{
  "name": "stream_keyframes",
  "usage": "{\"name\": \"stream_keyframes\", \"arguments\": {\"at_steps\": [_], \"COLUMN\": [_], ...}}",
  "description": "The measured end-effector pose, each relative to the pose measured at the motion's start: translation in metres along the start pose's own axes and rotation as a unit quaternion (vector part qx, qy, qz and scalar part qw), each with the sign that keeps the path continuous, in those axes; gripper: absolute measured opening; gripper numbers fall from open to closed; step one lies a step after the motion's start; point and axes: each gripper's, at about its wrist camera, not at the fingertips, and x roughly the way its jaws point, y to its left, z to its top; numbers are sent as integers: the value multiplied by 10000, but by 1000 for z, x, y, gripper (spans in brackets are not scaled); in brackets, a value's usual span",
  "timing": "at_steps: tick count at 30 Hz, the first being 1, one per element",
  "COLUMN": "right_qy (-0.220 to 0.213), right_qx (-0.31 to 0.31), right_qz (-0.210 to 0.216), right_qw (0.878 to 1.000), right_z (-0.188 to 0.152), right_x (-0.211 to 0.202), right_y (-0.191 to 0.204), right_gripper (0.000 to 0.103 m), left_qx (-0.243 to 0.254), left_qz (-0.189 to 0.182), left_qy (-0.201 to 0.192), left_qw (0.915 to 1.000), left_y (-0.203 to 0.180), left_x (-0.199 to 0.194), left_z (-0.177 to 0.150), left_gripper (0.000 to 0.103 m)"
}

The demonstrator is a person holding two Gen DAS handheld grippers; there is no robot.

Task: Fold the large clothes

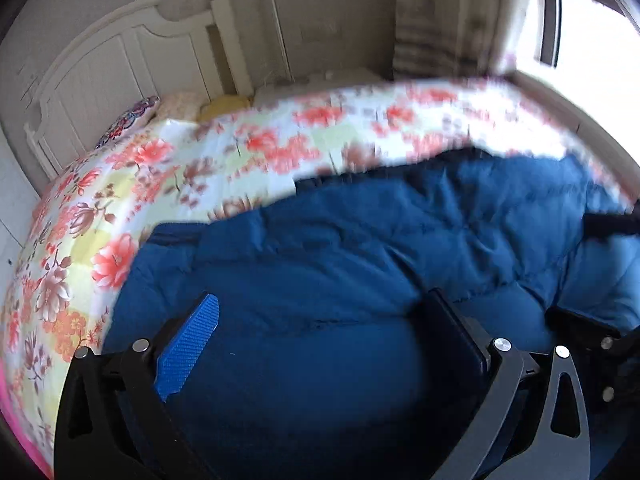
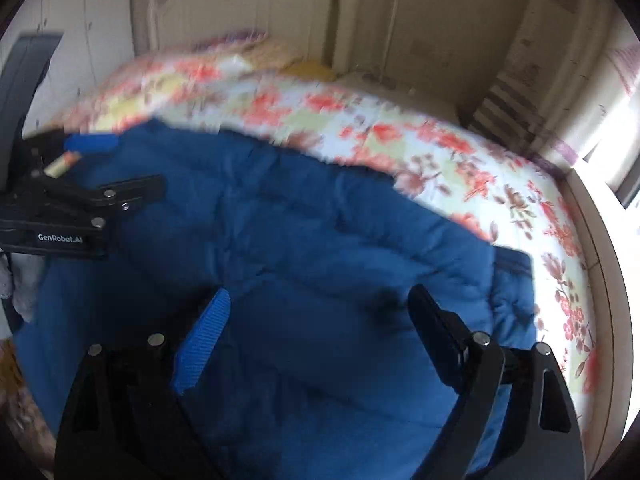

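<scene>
A large blue quilted jacket [image 1: 328, 248] lies spread on a bed with a floral sheet [image 1: 132, 184]. My left gripper [image 1: 323, 296] hovers just over the jacket's near part. It is open wide, its blue pad on the left and its black finger on the right, and grips nothing. The right wrist view shows the same jacket [image 2: 304, 232], with my right gripper [image 2: 320, 292] open above its near edge and holding nothing. The left gripper [image 2: 138, 162] also appears there at the far left, over the jacket's left side. Both views are motion-blurred.
A white headboard [image 1: 120, 60] stands at the far end of the bed, with pillows [image 1: 132, 116] in front of it. A bright window [image 1: 592, 20] and a curtain are on the right. Bare floral sheet [image 2: 460, 148] surrounds the jacket beyond and to the right.
</scene>
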Motion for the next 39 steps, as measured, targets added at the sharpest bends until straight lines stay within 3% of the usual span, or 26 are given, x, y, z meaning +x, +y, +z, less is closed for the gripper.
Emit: {"name": "stream_keyframes", "arguments": {"at_steps": [4, 8, 12, 15, 17, 18, 23, 27, 31, 35, 37, 39], "right_qy": [34, -144, -282, -213, -271, -293, -301, -580, -1113, -540, -579, -509], "right_qx": [266, 387, 770, 1202, 1556, 1621, 1407, 1314, 706, -116, -154, -2], "right_qz": [230, 27, -166, -178, 220, 307, -37, -563, -85, 179, 76, 260], "right_qw": [9994, 9991, 9965, 9924, 9872, 9859, 9896, 9880, 9912, 9983, 9982, 9984], "right_z": [-1, -4, -24, -43, -56, -59, -57, -56, -46, -45, -47, -47], "right_x": [2, -13, -32, -31, -24, -21, -25, -51, -84, -48, -35, -34], "right_y": [-9, -17, -58, -89, -104, -106, -95, -81, -32, 28, 34, 26], "right_gripper": [94, 94, 94, 95, 95, 96, 96, 96, 96, 96, 101, 101], "left_qx": [-302, -655, -871, -954, -1492, -1675, -1514, -1550, -1508, -1526, -1534, -1560], "left_qz": [-322, -450, 38, 492, -87, -201, 62, 29, 88, 62, 52, 16], "left_qy": [-34, -247, -433, -363, -293, -328, -261, -281, -270, -280, -289, -300], "left_qw": [9990, 9965, 9953, 9936, 9883, 9851, 9881, 9875, 9882, 9879, 9877, 9873], "left_y": [11, 29, 56, 82, 107, 114, 105, 107, 107, 107, 107, 108], "left_x": [4, -9, -35, -34, -25, -25, -23, -24, -23, -23, -23, -24], "left_z": [-4, -11, -23, -41, -55, -56, -53, -54, -54, -55, -55, -55], "left_gripper": [99, 99, 99, 99, 99, 99, 99, 99, 99, 99, 99, 99]}}
